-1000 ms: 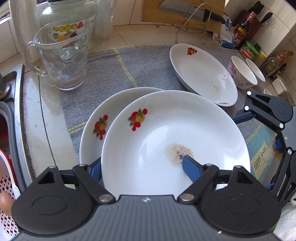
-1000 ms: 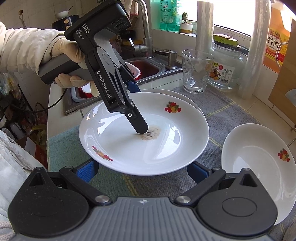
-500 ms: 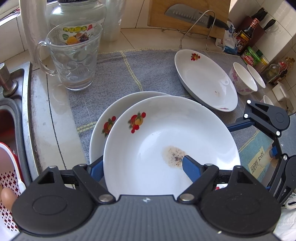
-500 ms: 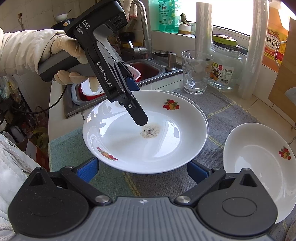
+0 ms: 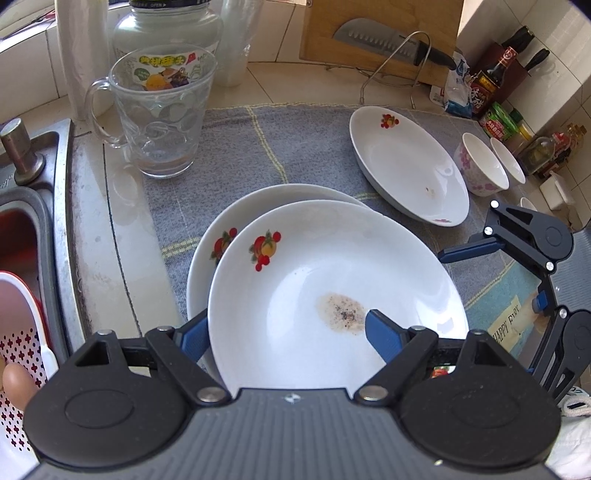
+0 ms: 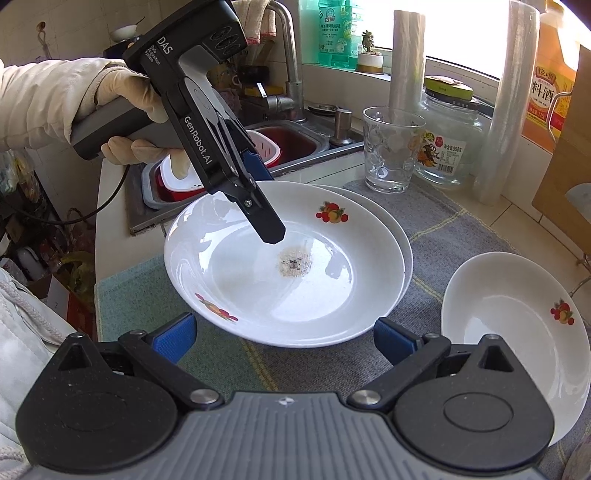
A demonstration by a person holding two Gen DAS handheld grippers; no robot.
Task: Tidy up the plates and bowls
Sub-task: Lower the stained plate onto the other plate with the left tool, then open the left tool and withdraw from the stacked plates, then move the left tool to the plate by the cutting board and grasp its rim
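A white plate point(image 5: 332, 280) with fruit prints and a brown stain rests on a second matching plate point(image 5: 221, 218) on the grey cloth. My left gripper point(image 5: 286, 338) straddles the top plate's near rim, one finger above and one below, jaws apart. In the right wrist view the top plate point(image 6: 303, 295) sits mid-frame with the left gripper's upper finger just above it. My right gripper point(image 6: 286, 339) is open and empty in front of that plate. A third plate point(image 5: 406, 166) lies to the right point(image 6: 513, 325). Two small bowls point(image 5: 480, 166) stand beyond it.
A glass mug point(image 5: 159, 118) and a jar point(image 5: 166, 26) stand at the back left. The sink point(image 5: 22, 206) with a red and white strainer basket point(image 6: 218, 173) lies left. A knife point(image 5: 391, 44) on a cutting board and sauce bottles point(image 5: 491, 85) stand at the back right.
The left gripper has pulled back and risen slightly, its upper finger lifting off the stained centre. The top plate has settled closer over the lower plate. The right gripper stays open.
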